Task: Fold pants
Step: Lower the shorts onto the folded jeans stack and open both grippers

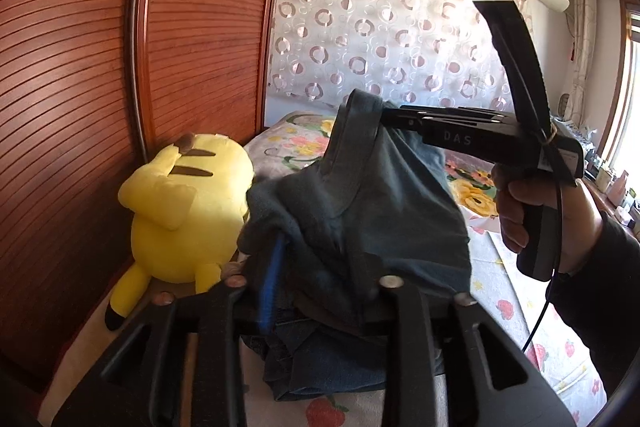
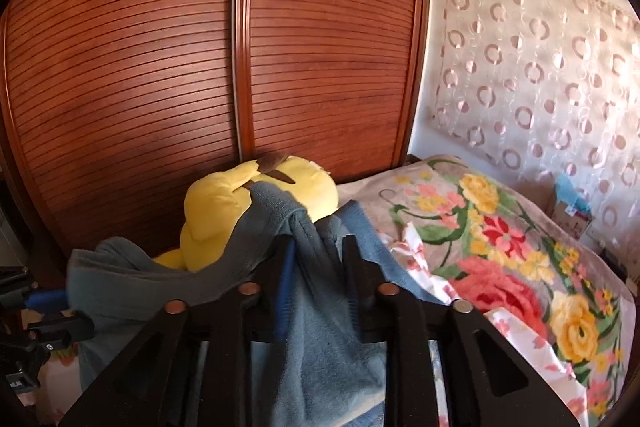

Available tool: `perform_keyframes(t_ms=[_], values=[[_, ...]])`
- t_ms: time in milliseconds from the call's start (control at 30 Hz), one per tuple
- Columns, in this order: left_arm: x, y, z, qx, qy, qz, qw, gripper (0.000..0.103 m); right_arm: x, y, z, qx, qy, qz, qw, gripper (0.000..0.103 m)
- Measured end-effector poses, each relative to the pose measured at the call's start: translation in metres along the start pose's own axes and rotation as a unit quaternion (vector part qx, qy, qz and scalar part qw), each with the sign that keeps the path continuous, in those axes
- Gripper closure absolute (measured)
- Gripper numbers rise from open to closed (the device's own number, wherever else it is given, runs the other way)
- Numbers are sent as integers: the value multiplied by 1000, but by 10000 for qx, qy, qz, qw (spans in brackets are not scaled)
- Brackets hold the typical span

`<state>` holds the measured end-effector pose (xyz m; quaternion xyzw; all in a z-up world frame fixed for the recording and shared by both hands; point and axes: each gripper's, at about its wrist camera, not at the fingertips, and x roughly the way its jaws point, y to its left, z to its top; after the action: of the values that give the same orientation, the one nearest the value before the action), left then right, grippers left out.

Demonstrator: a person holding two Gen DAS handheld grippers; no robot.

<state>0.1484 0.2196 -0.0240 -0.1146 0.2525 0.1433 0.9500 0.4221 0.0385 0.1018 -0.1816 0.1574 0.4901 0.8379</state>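
Pants (image 1: pixel 360 211) are held up off the bed (image 2: pixel 500 227), a blue-grey garment gripped at two points and sagging between them. The left gripper (image 1: pixel 312 267) is clamped on a bunched part of the cloth, which fills the gap between its fingers and hangs down in front of them. The right gripper (image 1: pixel 384 119), seen from the left wrist view, is pinched shut on what looks like a hem or waistband edge higher up, with the person's right hand (image 1: pixel 520 211) on its handle. In the right wrist view the cloth again sits squeezed between the fingers (image 2: pixel 288 267) and drapes toward the left.

A yellow plush toy (image 1: pixel 180 211) lies on the far left of the bed against the wooden wardrobe doors (image 2: pixel 200 67), close behind the hanging cloth. A floral blanket (image 2: pixel 520 267) covers the far right.

Judgement: the garment is being lifted and spread, and no fold is set. To do this well, both grips should move apart until the held edge is taut and level, then the cloth should be lowered flat onto the near bed. Risk: the sagging part may brush the toy or fall in a heap.
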Motion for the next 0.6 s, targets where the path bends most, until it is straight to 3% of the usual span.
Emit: perform_keyframes(t_ms=[33,200,333,600], values=[[-2,1,1,-6,-35,-62,10000,53,-6,2,-1,22,-54,-65,10000,77],[-7,-4,8,94,-142,-60,9998,51,-31,3,-11,157,-259,85,9995,77],[-2,-17,13,369,-169,-61,9992,51,-36,-1,-28,258,-175,485,9983,77],[33,-17,-8,498,410,3,9979,51,-6,-17,-50,441,339,218,9982,77]])
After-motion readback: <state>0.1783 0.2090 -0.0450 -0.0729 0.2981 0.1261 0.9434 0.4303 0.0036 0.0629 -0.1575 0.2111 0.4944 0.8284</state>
